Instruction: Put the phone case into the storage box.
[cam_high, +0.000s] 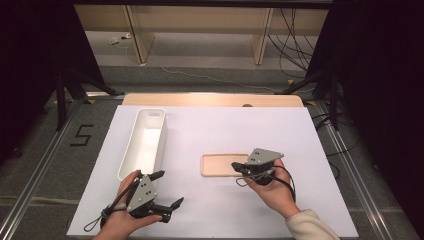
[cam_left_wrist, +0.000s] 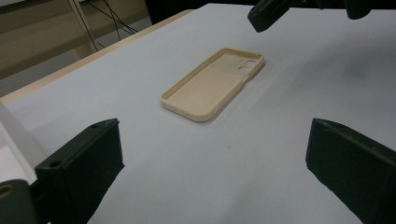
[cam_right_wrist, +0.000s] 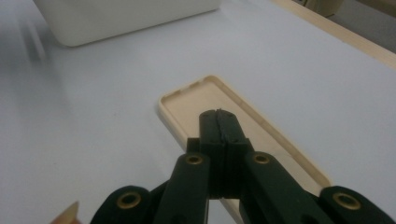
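Observation:
A beige phone case (cam_high: 219, 165) lies open side up on the white sheet, right of the table's middle. My right gripper (cam_high: 236, 167) is shut at the case's right end. In the right gripper view its closed jaws (cam_right_wrist: 218, 115) sit over the inside of the case (cam_right_wrist: 191, 105) with nothing between them. My left gripper (cam_high: 169, 188) is held near the front left, jaws wide open and bare. In the left gripper view (cam_left_wrist: 215, 128) the case (cam_left_wrist: 210, 86) lies ahead, apart from the jaws, camera holes at its far end.
A long white bin (cam_high: 129, 150) stands at the left of the sheet, lengthwise away from me, its inside bare. A wooden table edge (cam_high: 210, 99) runs along the back. Cables lie on the floor beyond.

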